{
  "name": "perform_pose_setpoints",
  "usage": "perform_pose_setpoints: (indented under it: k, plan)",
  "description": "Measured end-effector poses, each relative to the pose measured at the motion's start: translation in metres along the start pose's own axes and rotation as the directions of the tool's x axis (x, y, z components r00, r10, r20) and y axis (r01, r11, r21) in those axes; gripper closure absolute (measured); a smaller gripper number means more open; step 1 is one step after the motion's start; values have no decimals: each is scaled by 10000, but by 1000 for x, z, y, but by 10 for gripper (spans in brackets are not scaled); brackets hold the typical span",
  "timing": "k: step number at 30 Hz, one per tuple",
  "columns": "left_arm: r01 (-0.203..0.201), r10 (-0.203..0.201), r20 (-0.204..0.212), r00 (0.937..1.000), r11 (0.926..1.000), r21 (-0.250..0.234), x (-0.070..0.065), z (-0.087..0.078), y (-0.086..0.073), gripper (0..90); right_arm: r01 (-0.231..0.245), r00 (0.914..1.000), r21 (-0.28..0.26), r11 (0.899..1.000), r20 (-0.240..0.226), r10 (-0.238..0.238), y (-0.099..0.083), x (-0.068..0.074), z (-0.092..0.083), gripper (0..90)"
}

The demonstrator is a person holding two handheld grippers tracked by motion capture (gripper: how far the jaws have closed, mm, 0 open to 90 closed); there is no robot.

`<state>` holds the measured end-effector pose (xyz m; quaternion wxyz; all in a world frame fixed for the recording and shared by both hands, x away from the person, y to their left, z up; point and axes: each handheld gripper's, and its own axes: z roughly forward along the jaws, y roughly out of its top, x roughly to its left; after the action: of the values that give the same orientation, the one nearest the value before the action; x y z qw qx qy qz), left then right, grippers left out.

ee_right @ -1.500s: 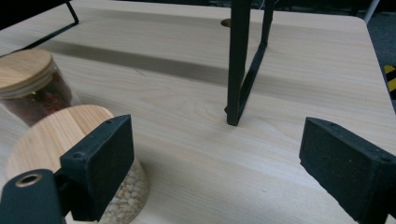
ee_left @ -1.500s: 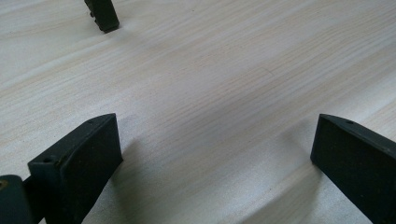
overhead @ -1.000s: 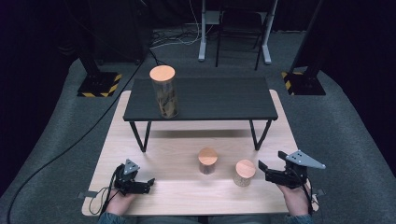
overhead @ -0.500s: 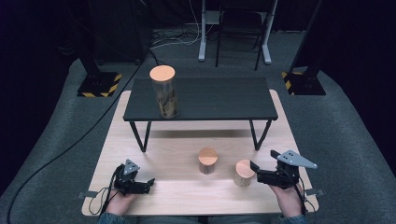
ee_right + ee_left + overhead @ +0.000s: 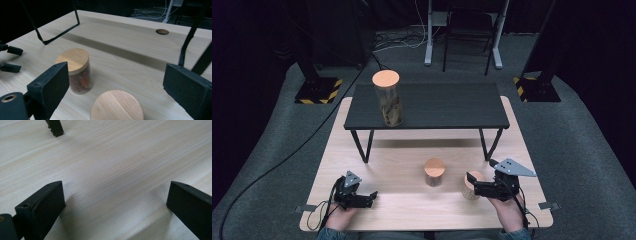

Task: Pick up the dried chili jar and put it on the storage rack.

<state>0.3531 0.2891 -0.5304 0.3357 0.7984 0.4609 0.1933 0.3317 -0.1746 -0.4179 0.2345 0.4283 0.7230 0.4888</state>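
Observation:
Two small glass jars with wooden lids stand on the pale wooden table (image 5: 412, 210). One is in the middle (image 5: 434, 172) and one to its right (image 5: 468, 194). My right gripper (image 5: 473, 183) is at the right jar and points left. Its jaws have just been opening, and it is open. In the right gripper view the near jar's lid (image 5: 117, 106) sits low between the wide jaws (image 5: 116, 68) without touching the pads. The other jar (image 5: 75, 70) stands farther off. My left gripper (image 5: 371, 198) rests open on the table at the front left, with bare wood between its jaws (image 5: 116, 187).
A low black table (image 5: 437, 107) on thin metal legs stands across the back of the wooden table. It carries a tall glass jar (image 5: 388, 100) with a wooden lid near its left end. The wooden table has a round hole (image 5: 162, 31). Grey carpet surrounds the table.
My right gripper has moved left, from beside the right small jar to around it. The left gripper and all the jars have stayed put.

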Motion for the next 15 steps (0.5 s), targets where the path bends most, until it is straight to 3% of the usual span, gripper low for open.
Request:
perform_pose_setpoints:
  k: [15]
  plan:
    - [-14,14,17,10000,10000,0,0,0,0,14,219,9993,160,9996,-320,-214,11,22,20,59]
